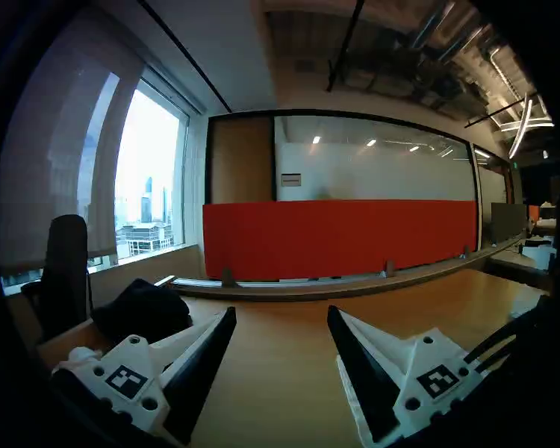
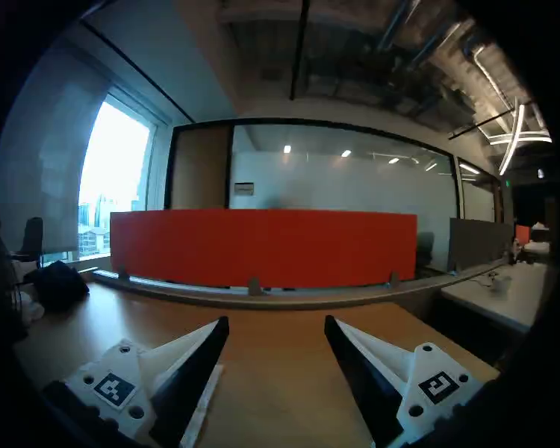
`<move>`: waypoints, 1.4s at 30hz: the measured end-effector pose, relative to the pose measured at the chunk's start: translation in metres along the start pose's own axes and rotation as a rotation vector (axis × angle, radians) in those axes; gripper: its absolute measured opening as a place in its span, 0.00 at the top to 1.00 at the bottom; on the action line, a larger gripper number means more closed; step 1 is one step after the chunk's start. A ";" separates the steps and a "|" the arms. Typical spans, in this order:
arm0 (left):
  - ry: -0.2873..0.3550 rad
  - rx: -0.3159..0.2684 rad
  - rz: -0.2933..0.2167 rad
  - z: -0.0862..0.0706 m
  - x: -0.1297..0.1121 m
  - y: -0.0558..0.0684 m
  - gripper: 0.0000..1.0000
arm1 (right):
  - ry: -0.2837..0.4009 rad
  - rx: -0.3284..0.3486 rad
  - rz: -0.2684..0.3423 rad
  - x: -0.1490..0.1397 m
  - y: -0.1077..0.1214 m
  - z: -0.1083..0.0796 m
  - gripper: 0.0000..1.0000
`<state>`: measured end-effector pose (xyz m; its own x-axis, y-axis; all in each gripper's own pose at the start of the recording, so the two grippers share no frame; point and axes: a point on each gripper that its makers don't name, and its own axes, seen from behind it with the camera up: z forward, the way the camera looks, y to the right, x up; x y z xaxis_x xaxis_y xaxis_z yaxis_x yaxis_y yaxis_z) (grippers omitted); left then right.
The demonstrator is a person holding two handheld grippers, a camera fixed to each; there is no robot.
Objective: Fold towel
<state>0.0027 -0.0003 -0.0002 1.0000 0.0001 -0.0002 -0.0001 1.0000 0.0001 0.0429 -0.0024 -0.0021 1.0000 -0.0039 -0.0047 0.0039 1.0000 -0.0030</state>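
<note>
Left gripper view: your left gripper is held low over the wooden tabletop, fingers spread wide with bare wood between them. A dark bag sits toward the tabletop's far left, and a red partition closes off the back. Right gripper view: your right gripper is likewise spread and empty above the tabletop. A pale strip of cloth, in my judgement an edge of the towel, lies flat on the wood just beside the left finger at the bottom of the view. Too little of it shows to tell whether it is folded. Assessment: nothing is gripped and no fold can be confirmed. Grasping an edge and folding appear to remain.
</note>
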 end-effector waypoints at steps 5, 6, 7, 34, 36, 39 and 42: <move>0.000 -0.002 0.000 -0.002 0.028 -0.002 0.10 | 0.010 -0.008 0.000 0.035 0.001 -0.002 0.01; 0.000 -0.003 0.000 -0.003 0.033 -0.002 0.10 | 0.012 -0.011 0.000 0.041 0.001 -0.003 0.01; -0.001 -0.005 0.002 -0.003 0.038 -0.002 0.10 | 0.013 -0.013 0.001 0.046 0.002 -0.004 0.01; -0.116 -0.179 0.083 -0.013 0.067 0.030 0.10 | -0.114 0.175 -0.140 0.073 -0.033 -0.020 0.00; -0.134 -0.208 0.087 -0.015 0.064 0.035 0.10 | -0.135 0.220 -0.164 0.068 -0.041 -0.023 0.00; -0.161 -0.253 0.100 -0.017 0.058 0.042 0.10 | -0.169 0.295 -0.193 0.061 -0.054 -0.029 0.00; -0.186 -0.292 0.119 -0.019 0.052 0.048 0.10 | -0.199 0.354 -0.213 0.055 -0.065 -0.033 0.00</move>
<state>0.0545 0.0480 -0.0189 0.9759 0.1429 0.1651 -0.0891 0.9509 -0.2963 0.0973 -0.0679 -0.0354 0.9580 -0.2435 0.1515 0.1762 0.9166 0.3590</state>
